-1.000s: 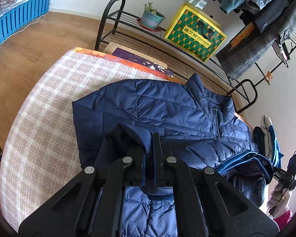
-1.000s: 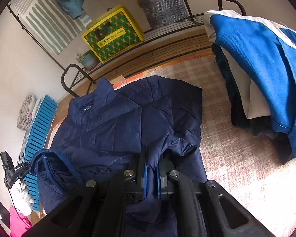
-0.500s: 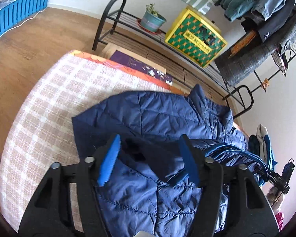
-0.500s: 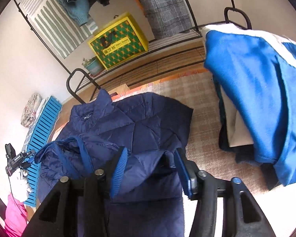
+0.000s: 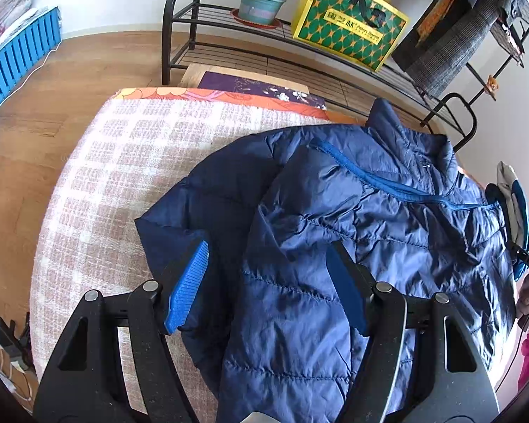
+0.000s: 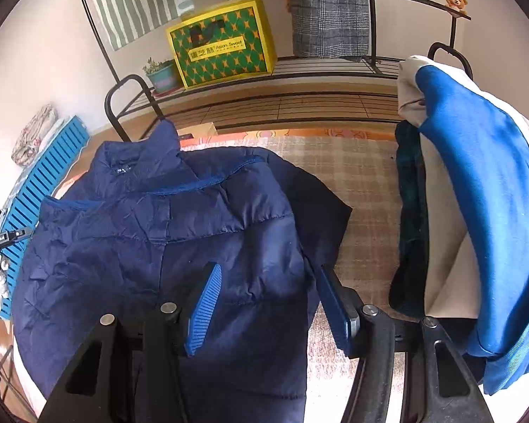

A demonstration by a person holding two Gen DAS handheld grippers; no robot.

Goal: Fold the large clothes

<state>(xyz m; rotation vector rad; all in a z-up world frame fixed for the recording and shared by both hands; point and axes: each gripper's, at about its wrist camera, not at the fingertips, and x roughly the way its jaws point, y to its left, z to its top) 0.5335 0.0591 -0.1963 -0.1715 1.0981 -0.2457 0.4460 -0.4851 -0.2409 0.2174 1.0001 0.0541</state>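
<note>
A navy quilted puffer jacket (image 5: 352, 218) lies on the plaid-covered table (image 5: 130, 162), its lower part folded up over the chest, collar toward the far edge. My left gripper (image 5: 268, 268) is open and empty, just above the jacket's near left part. In the right wrist view the jacket (image 6: 151, 232) fills the left half, and my right gripper (image 6: 268, 292) is open and empty over its near right edge. The blue pads (image 6: 204, 310) stand wide apart.
A stack of clothes topped by a blue and cream garment (image 6: 476, 211) sits at the table's right. Behind stands a black metal rack (image 5: 264, 35) with a potted plant (image 5: 261, 3) and a yellow-green box (image 6: 222, 46). A blue slatted crate (image 5: 14, 56) stands far left.
Both grippers were shut on the jacket's hem one second ago, then opened and let it go. The hem now lies folded over the chest, and both grippers have drawn back.
</note>
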